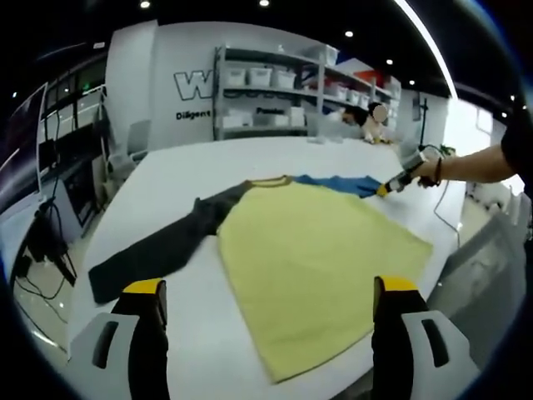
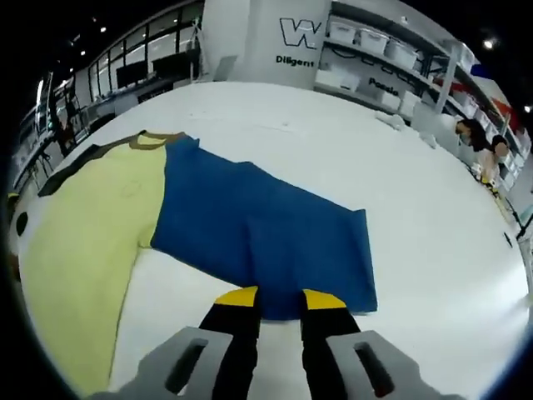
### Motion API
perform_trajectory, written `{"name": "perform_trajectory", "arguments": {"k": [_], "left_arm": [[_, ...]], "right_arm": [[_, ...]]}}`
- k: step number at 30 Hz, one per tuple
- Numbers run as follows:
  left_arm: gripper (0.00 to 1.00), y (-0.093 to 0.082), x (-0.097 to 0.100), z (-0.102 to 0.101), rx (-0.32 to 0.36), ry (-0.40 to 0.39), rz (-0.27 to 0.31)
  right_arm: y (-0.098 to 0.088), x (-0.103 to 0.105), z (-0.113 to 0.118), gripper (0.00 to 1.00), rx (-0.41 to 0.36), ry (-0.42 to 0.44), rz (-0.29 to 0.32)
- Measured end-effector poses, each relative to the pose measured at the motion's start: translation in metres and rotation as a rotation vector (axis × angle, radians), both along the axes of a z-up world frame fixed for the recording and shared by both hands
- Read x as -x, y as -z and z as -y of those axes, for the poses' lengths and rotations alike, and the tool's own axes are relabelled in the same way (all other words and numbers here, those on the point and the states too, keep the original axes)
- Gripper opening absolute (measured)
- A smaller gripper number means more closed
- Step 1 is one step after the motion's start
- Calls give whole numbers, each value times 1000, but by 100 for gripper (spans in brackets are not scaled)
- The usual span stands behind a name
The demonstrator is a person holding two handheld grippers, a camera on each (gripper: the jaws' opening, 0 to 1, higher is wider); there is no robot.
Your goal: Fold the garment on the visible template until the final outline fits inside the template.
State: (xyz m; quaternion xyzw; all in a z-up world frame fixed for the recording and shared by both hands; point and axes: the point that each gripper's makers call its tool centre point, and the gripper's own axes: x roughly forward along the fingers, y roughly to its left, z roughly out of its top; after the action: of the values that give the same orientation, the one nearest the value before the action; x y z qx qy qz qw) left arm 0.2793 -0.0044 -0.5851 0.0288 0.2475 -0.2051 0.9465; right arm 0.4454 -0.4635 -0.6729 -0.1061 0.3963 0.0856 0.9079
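We see large white desk [image 1: 250, 162] in bright workshop room; grey metal shelving [image 1: 275, 96] behind holds white plastic bins [image 1: 260, 77], contents not visible. Yellow long-sleeved shirt with one dark grey and one blue sleeve [image 1: 316, 250] lies flat on desk, sleeves spread. Left gripper [image 1: 268, 298] hovers near shirt hem, jaws wide apart, holding nothing. Right gripper [image 2: 280, 297] nearly closed, pinching blue sleeve's [image 2: 266, 233] cuff edge.

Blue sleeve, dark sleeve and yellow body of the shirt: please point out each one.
blue sleeve [image 2: 266, 233], right gripper view, middle of the sleeve.
dark sleeve [image 1: 171, 242], left gripper view, middle of its length.
yellow body [image 1: 312, 258], left gripper view, centre of the panel.
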Motion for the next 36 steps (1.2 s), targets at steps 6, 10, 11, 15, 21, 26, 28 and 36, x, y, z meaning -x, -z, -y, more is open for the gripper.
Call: {"name": "perform_trajectory", "arguments": {"k": [6,10,11,15,21,26,28,36], "left_arm": [[99,1,1,0,-1,5,-7],[99,3,4,3,-7,34,-21],[99,2,4,4,-12,38,-20],[99,2,6,4,-18,42,-18],[99,3,5,7,-8,46,-16],[99,2,4,9,0,51,-6],[99,1,4,9,0,51,-3],[99,1,3,9,7,51,-4]], "right_arm": [[-5,1,-1,0,27,-12,-10],[-13,0,0,0,46,-21,-6],[-14,-1,0,0,39,-18,-8],[-23,-3,-2,0,0,29,-22],[-41,-16,-6,0,-119,106,-1],[-55,-25,-12,0,-175,136,5],[-61,-26,-19,0,-210,148,5],[-80,-41,-46,0,-305,156,16]]}}
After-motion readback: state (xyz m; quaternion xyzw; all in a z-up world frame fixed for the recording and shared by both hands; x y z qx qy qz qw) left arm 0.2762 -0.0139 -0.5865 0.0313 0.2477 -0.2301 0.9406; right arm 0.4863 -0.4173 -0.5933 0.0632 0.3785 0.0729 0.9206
